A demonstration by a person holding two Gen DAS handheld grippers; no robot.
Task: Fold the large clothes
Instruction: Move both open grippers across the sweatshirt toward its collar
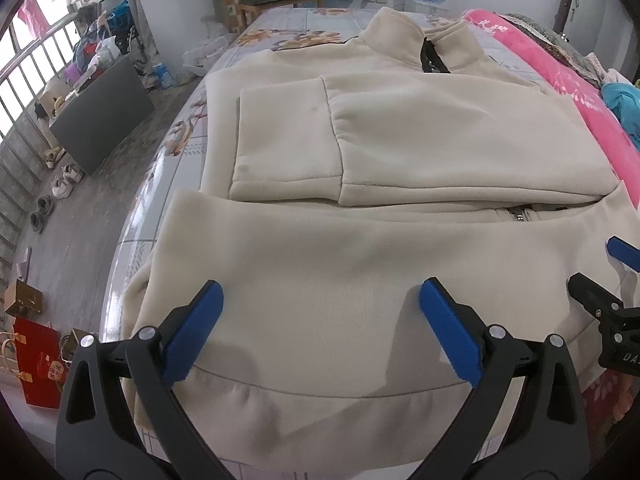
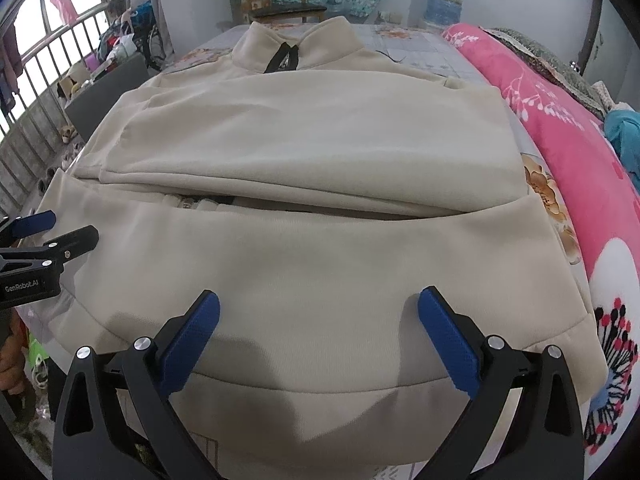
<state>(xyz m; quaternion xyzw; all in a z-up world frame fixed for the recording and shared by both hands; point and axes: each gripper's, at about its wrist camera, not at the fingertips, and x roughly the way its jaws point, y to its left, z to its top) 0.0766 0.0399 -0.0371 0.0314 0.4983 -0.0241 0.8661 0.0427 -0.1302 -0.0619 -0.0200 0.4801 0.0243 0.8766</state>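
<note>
In the left wrist view, the left gripper (image 1: pixel 320 308) is seen with its blue pads spread wide apart above the near part of a cream jacket (image 1: pixel 360 256), nothing being held between them. The jacket is laid flat on a bed (image 1: pixel 276 24), collar at the far end, both sleeves folded across the chest and the hem part folded up toward the middle, its fold edge lying just below the sleeves with a zip pull showing there. The near hem reaches the bed's near edge. The left edge of the bed is bare beside the jacket, and beyond it open floor is seen with shoes (image 1: pixel 64 180), a dark box (image 1: pixel 104 116) and a red bag (image 1: pixel 38 364) — whatever the box or bag may hold cannot be told. At the right a pink quilt (image 1: pixel 576 92) lies just beside the jacket, and the right gripper's tip enters at the right margin. In the right wrist view, the right gripper (image 2: pixel 318 312) is likewise seen with jaws wide apart and empty over the folded-up hem part. The quilt borders the jacket's right side, a strip of flowered sheet being left between them. Far bed surface beyond the collar is bare up to a chair (image 2: pixel 280 8) — a water bottle (image 2: pixel 446 0) stands by the wall. The left gripper shows at the left margin.
</note>
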